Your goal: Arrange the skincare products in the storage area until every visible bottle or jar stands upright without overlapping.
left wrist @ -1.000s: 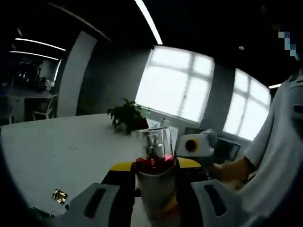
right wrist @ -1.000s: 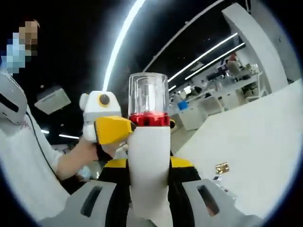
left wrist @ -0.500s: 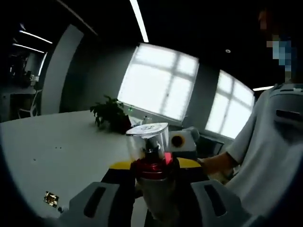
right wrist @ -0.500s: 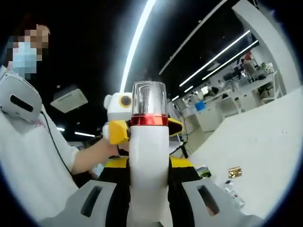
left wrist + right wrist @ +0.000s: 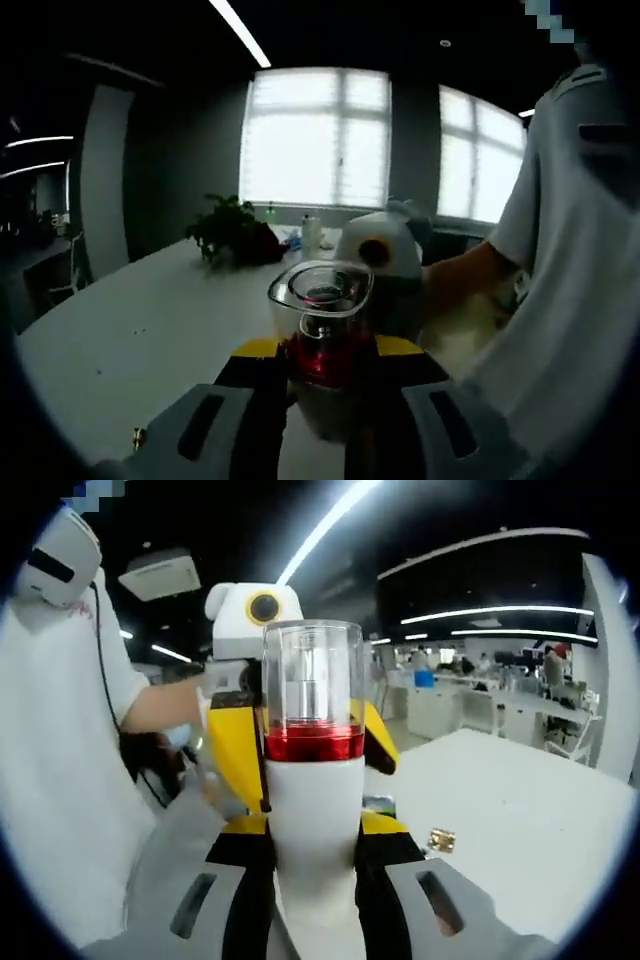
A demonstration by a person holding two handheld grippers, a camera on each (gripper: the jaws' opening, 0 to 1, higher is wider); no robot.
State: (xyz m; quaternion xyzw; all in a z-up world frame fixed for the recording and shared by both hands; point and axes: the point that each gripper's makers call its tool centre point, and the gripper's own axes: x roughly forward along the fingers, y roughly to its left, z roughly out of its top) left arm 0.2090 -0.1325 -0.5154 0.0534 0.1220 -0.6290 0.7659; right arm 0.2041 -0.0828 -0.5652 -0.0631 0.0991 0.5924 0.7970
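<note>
You have nothing to read here: no lettering, label, brand, number or sign is legible in either view. The white bottle (image 5: pixel 314 830) with the red collar and clear cap (image 5: pixel 311 677) shows a plain body facing you in the right gripper view, and in the left gripper view its cap (image 5: pixel 320 300) carries no print you could make out. The small gold item (image 5: pixel 441 840) lying on the white worktop (image 5: pixel 520 820) is too small and blurred for you to tell any marking on it.
</note>
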